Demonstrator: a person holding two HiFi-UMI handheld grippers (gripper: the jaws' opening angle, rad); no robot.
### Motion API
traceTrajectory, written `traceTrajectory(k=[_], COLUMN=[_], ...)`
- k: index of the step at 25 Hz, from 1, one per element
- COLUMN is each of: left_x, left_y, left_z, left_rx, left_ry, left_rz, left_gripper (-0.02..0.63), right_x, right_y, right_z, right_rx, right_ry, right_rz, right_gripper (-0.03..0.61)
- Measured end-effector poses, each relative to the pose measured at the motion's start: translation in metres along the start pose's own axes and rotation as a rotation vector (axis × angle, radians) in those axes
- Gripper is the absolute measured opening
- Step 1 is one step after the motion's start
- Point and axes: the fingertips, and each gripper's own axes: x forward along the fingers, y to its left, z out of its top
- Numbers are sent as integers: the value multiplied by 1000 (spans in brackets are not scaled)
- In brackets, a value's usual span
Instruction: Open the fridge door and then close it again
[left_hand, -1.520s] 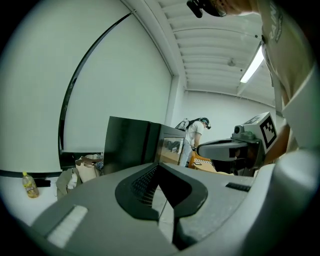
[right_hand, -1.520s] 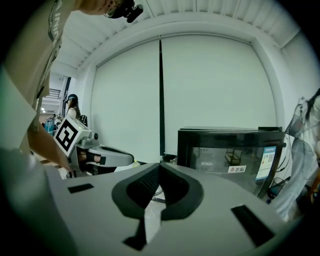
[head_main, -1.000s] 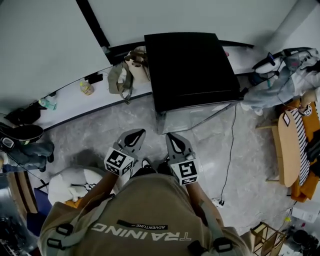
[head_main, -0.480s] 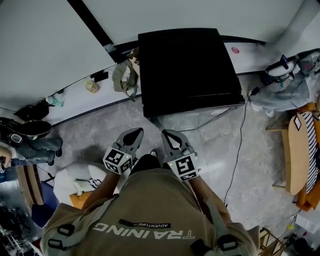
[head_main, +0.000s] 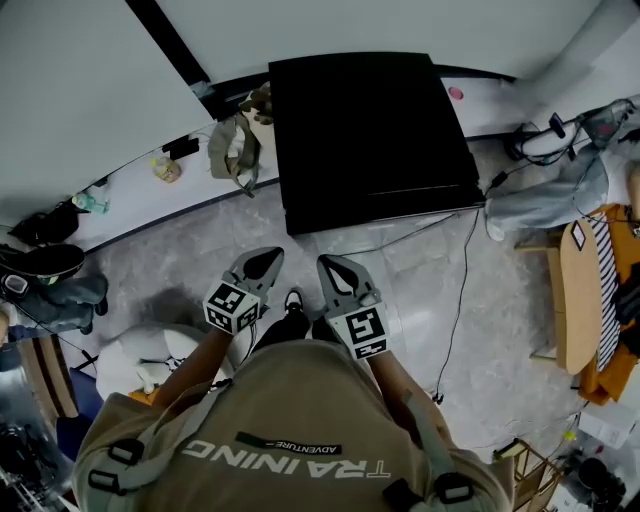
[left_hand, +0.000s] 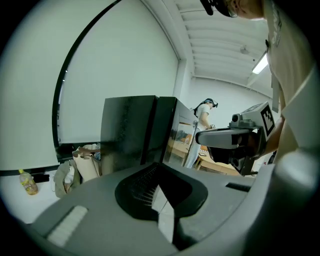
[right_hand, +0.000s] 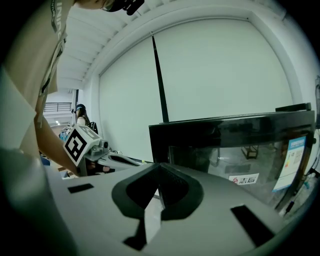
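The black fridge (head_main: 365, 135) stands against the wall, seen from above, with its door shut. In the right gripper view its glass door (right_hand: 240, 150) carries stickers on the front. Both grippers are held side by side in front of the person's chest, short of the fridge and apart from it. The left gripper (head_main: 264, 264) is shut with nothing in it, and so is the right gripper (head_main: 332, 270). In the left gripper view the fridge (left_hand: 135, 130) is ahead, with the right gripper (left_hand: 220, 137) to the side. The left gripper (right_hand: 112, 160) shows low at the left of the right gripper view.
Bags (head_main: 236, 148) and a bottle (head_main: 164, 168) lie by the wall left of the fridge. A cable (head_main: 462, 290) runs over the floor on the right. A wooden chair (head_main: 580, 290) and clothes (head_main: 545, 200) stand at the right, a white bundle (head_main: 135, 360) at the lower left.
The fridge has drawn a little closer and leftwards in the head view as the person moved. Both grippers stay shut and side by side.
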Motion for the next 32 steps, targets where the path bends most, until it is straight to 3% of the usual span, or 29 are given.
traceTrajectory(k=[6,22,28,32], left_x=[12,46,58,65], left_y=[6,6,0,-1], left_z=[-3,-32,-33,-32], left_rx=[3,-9,38,63], left_ry=[-26,56,79,104], left_rz=[-43,-107,-125,-117], left_gripper=[0,41,48,60], right_x=[0,-1,2,7], right_y=[2,-10,-12,-15], right_z=[-5,-17,-20,-19], right_rx=[3,12,9,7], right_ry=[25,56,97,60], right_rz=[-42,-96,-75,-87], right_gripper=[-5,-5,-5,-5])
